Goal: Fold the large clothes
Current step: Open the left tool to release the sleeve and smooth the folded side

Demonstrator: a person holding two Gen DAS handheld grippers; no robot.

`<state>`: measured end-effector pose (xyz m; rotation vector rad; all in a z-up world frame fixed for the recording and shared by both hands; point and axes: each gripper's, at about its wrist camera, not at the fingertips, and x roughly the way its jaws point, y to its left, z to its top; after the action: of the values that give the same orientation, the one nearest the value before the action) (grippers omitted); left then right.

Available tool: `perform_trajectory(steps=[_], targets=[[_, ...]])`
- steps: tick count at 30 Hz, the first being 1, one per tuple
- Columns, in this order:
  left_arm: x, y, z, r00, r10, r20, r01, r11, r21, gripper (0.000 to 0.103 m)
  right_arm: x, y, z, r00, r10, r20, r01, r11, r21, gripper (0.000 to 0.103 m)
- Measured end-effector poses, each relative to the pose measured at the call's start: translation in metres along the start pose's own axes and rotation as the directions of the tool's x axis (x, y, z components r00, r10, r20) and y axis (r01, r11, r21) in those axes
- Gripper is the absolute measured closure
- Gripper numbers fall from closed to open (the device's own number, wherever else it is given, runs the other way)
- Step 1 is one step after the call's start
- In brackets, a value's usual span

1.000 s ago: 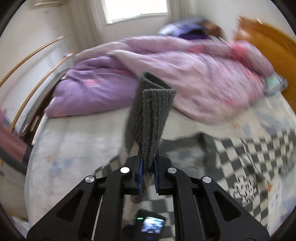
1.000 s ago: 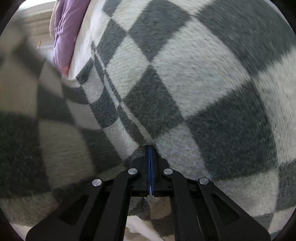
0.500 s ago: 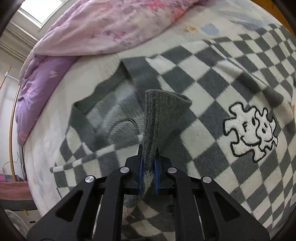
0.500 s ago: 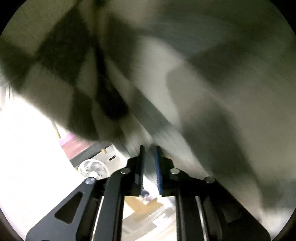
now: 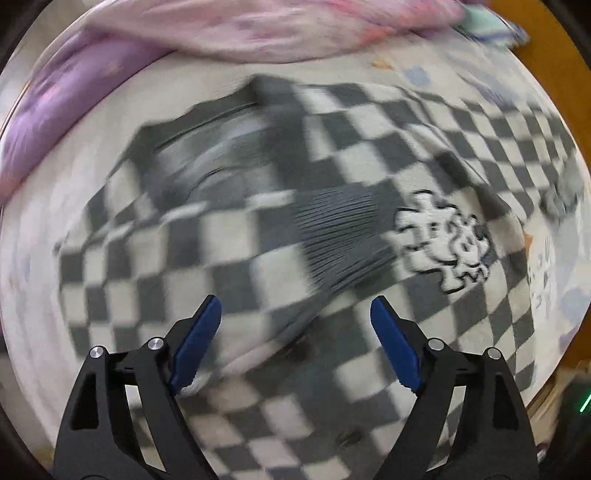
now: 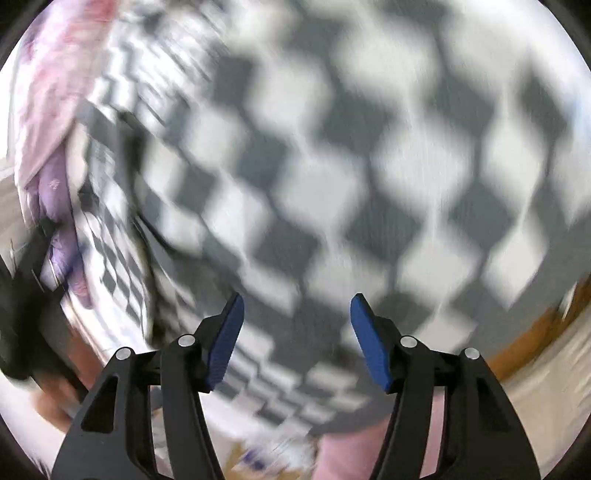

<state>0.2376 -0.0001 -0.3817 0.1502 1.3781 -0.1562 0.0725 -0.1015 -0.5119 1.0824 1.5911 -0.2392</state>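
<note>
Checkered sweater (image 5: 229, 258) spread flat on bed (image 5: 33, 295). Left gripper (image 5: 295, 314) above it, jaws just opened wide, ribbed cuff (image 5: 340, 236) lying free beyond them. Left view alone shows white patch (image 5: 443, 240), pink quilt (image 5: 277, 33). Right gripper (image 6: 295, 310) jaws just opened too, nothing between; blurred checks (image 6: 369, 166) only.

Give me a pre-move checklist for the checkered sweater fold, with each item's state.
1. Left gripper free of cloth: ok, its jaws have just been opening and nothing sits between the fingers.
2. Right gripper free of cloth: ok, just been opening too.
3. Ribbed cuff laid on the sweater: ok.
4. Sleeve lying flat: cannot tell, blurred.
5. Sweater clear of the pink quilt: ok.
</note>
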Motion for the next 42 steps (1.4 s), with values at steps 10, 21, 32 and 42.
perform_trajectory(steps=[10, 21, 32, 42], targets=[[-0.003, 0.167, -0.067, 0.983, 0.177, -0.050, -0.184, 0.933, -0.309, 0.037, 0.014, 0.159, 0.089, 0.992, 0.038, 0.117, 0.004, 0.941, -0.339, 0.038], [0.053, 0.224, -0.126, 0.984, 0.076, -0.159, -0.134, 0.910, -0.393, 0.089, 0.026, 0.162, 0.125, 0.972, -0.092, 0.217, 0.169, 0.913, -0.371, 0.093], [-0.001, 0.237, -0.035, 0.992, 0.119, 0.037, -0.100, 0.937, -0.333, 0.079, -0.016, 0.242, 0.065, 0.912, -0.042, 0.409, 0.311, 0.721, -0.619, 0.088], [0.055, 0.290, 0.014, 0.995, 0.095, 0.025, -0.076, 0.908, -0.412, 0.082, 0.054, 0.238, 0.087, 0.929, -0.193, 0.316, 0.361, 0.659, -0.660, 0.103]])
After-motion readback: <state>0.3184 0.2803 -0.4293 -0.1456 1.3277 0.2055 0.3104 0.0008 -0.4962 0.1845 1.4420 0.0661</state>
